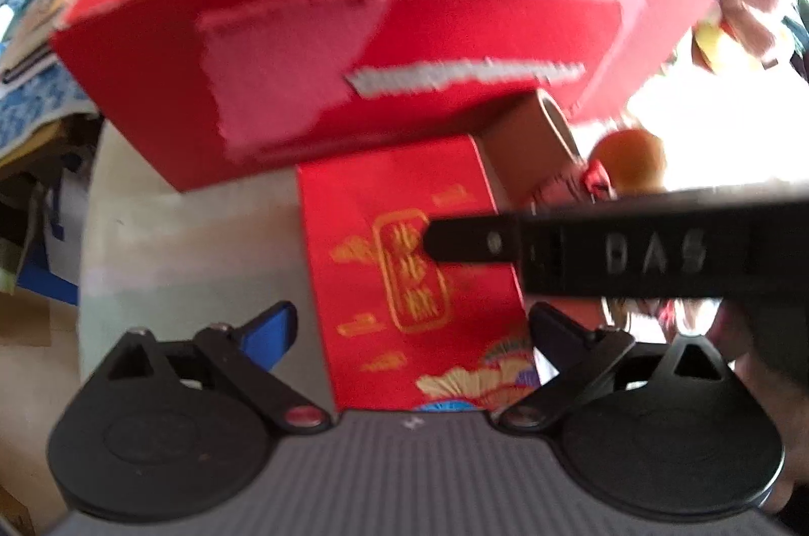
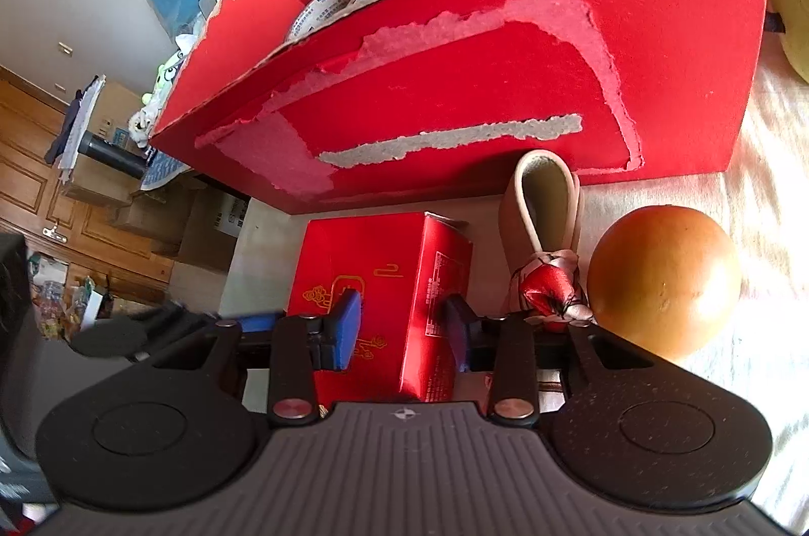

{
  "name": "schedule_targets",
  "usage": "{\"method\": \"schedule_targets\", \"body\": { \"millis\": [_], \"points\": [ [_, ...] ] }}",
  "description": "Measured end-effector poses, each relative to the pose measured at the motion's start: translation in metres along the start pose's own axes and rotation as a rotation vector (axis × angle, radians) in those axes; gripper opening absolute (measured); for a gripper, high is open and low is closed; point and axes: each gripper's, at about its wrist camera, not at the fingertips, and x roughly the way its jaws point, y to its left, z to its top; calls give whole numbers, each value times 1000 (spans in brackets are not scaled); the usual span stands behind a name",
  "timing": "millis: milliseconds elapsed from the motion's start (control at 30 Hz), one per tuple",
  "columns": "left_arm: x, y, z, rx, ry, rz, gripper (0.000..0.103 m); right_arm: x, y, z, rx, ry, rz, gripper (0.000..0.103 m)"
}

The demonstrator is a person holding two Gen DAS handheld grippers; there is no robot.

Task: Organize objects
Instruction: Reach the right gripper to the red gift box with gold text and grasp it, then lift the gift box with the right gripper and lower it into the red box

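Note:
A small red box with gold print (image 2: 374, 283) stands on the table in front of a big torn red cardboard box (image 2: 480, 81). My right gripper (image 2: 404, 328) has its blue pads on both sides of the small box and is shut on it. In the left wrist view the small red box (image 1: 404, 283) lies between the wide-apart fingers of my open left gripper (image 1: 409, 328), and the right gripper's finger (image 1: 470, 240) reaches across it. A tape roll (image 2: 328, 5) sits inside the big box (image 1: 384, 45).
An orange fruit (image 2: 662, 278) lies right of the small box, with a beige loop with a red-and-white knot (image 2: 546, 232) between them. A yellow plush toy (image 2: 789, 5) is at far right. Cluttered shelves and cartons stand beyond the table's left edge.

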Motion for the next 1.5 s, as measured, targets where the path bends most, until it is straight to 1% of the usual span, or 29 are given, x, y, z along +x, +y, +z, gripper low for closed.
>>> {"method": "schedule_targets", "body": {
  "millis": [33,133,333,433,533,700,833,1000,1200,1367,1500],
  "points": [
    [3,-1,0,5,13,-7,92,0,0,1,2,0,3,36],
    [9,-2,3,5,30,-15,88,1,1,2,-8,3,4,36],
    [9,-3,6,19,20,2,84,4,2,5,-23,11,5,37],
    [7,-5,7,36,11,13,83,4,1,5,-19,15,15,39],
    [2,-6,6,49,-6,24,83,3,-1,7,-13,23,35,39],
    [-10,-5,2,59,-32,52,83,2,-3,8,-4,38,91,39],
    [-22,0,-6,48,-54,80,83,0,7,8,-55,51,138,39],
    [-42,6,-16,24,-91,133,83,-2,30,7,-169,52,185,39],
    [-68,6,-21,-12,-150,185,83,-10,56,9,-300,21,241,39],
    [-97,4,-19,-6,-221,220,83,-24,69,16,-337,-31,290,39],
    [-117,-1,-6,17,-298,230,83,-43,73,28,-337,-108,314,39]
  ]
}}
